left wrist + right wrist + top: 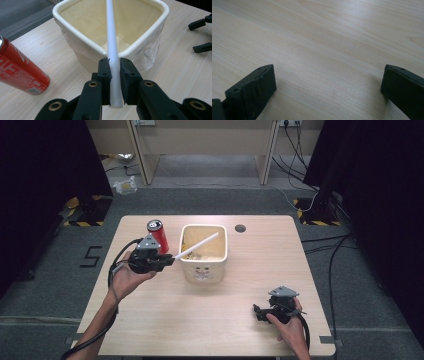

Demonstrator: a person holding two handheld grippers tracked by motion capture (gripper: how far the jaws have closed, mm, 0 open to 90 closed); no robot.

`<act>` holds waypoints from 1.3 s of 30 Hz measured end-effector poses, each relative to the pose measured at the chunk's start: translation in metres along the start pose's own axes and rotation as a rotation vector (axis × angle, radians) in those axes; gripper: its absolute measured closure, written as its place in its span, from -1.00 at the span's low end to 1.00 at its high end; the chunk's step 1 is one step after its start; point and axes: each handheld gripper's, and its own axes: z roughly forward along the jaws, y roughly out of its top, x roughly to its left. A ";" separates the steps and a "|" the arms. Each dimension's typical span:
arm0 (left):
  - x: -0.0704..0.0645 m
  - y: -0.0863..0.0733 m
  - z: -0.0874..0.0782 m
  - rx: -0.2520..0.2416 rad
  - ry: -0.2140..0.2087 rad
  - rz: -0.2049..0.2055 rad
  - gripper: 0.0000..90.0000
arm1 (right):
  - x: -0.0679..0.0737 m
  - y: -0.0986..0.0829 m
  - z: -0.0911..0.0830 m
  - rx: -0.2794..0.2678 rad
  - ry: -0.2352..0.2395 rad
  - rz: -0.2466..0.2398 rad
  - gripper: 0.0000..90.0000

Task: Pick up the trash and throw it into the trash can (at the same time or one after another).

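Nearest the camera in the high view, the right tongs (258, 312) sit at the lower right of the frame, low over the tabletop (210, 320), jaws spread wide with nothing between them; the right gripper view confirms the gap over bare wood.

Further up, at centre left, the left tongs (167, 260) are clamped on the near end of a white rod (197, 246). In the left gripper view the rod (113, 45) runs up between the closed jaws and over the rim of the tub (87, 42), its far end inside. The tub (204, 265) stands at mid-frame, lined with a thin clear film (loose at the lower corner). A red can (158, 234) stands just beside the left tongs, toward the upper left.

Risks, as I judge them: the rod is smooth and held only near its end, so a twist of the hand could let it slide or swivel in the jaws. Levering it against the rim might tip or shove the tub, since the right tongs are well apart from it and steady nothing. A sweep of the left hand could also knock the can over.

The tabletop is pale wood grain, with a round hole (240, 228) near the far edge. Beyond lies grey carpet with hazard-striped tape, trailing cables, dark curtains at both sides and a light desk frame at the top of the frame.
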 end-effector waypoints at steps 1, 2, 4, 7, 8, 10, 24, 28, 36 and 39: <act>0.000 0.001 0.000 0.000 0.002 0.001 0.75 | 0.000 0.000 0.000 0.000 0.000 0.000 -1.00; 0.000 0.001 0.001 -0.002 0.003 -0.003 0.75 | 0.000 0.000 0.000 0.000 0.000 -0.001 -1.00; 0.001 0.003 0.001 -0.008 0.000 -0.003 0.75 | 0.000 0.000 0.000 0.000 0.000 -0.001 -1.00; 0.000 0.004 0.001 -0.032 -0.009 -0.015 0.73 | 0.000 0.000 0.000 0.000 0.000 -0.001 -1.00; 0.000 0.005 0.000 -0.040 -0.014 -0.019 0.68 | 0.000 0.000 0.000 0.000 0.000 0.000 -1.00; -0.001 0.005 0.000 -0.060 -0.015 -0.037 0.37 | 0.000 0.000 0.000 0.000 0.000 0.000 -1.00; 0.002 0.006 -0.013 -0.123 0.012 -0.095 -0.26 | 0.000 0.000 0.000 0.000 0.000 0.000 -1.00; 0.008 0.002 -0.014 -0.125 0.026 -0.111 -0.28 | 0.000 0.000 0.000 0.000 0.000 0.000 -1.00; 0.030 -0.017 -0.005 -0.113 0.095 -0.172 -0.33 | 0.000 0.000 0.000 0.000 0.000 0.000 -1.00; 0.039 -0.025 0.000 -0.112 0.133 -0.194 -0.35 | 0.000 0.000 0.000 0.000 0.000 0.000 -1.00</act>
